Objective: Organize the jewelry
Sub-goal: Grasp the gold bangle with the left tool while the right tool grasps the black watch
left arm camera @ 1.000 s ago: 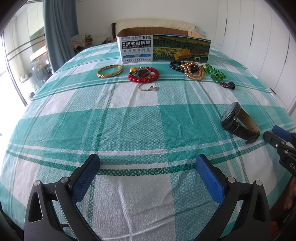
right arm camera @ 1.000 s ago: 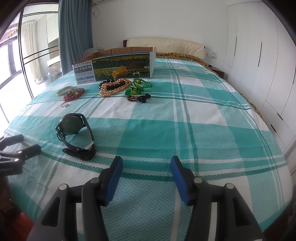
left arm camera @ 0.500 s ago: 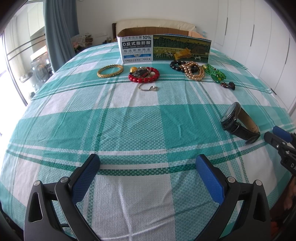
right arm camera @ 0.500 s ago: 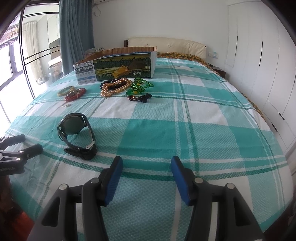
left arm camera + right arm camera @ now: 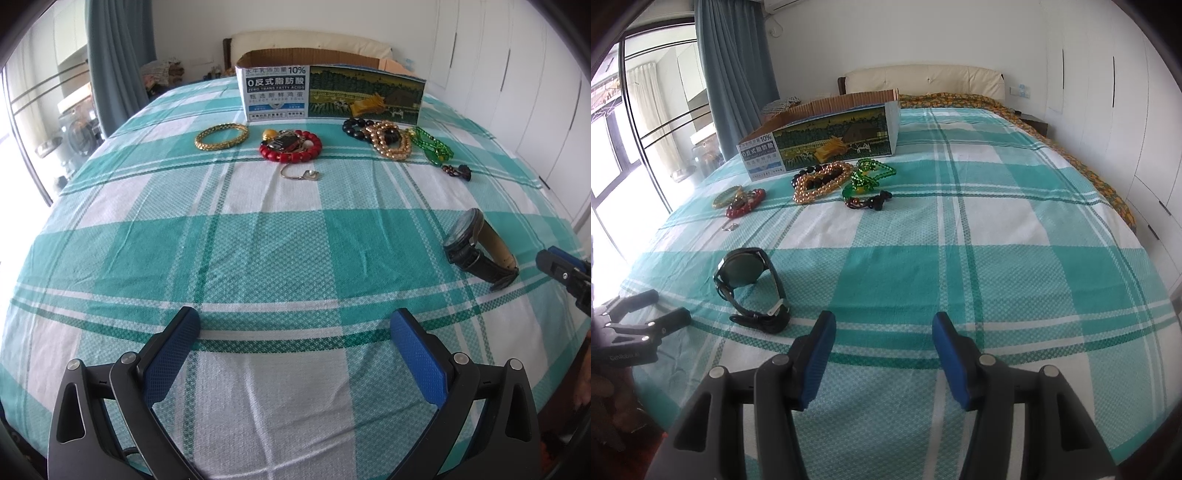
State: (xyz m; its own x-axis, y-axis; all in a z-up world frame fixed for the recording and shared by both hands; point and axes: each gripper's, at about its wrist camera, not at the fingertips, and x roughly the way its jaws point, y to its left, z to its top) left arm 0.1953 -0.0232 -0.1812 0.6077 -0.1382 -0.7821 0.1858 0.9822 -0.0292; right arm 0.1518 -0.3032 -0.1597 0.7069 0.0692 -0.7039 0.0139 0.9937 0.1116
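Jewelry lies on a green-and-white checked bedspread in front of an open cardboard box. From left to right: a gold bangle, a red bead bracelet, a small hook earring, a gold bead necklace, green beads and a small dark piece. A black wristwatch lies nearer, apart from the rest. My left gripper is open and empty over the near cloth. My right gripper is open and empty, just right of the watch.
Bed headboard and pillows lie beyond the box. White wardrobe doors line the right side. A blue curtain and a glass door stand at the left. The bed's near edge is right below both grippers.
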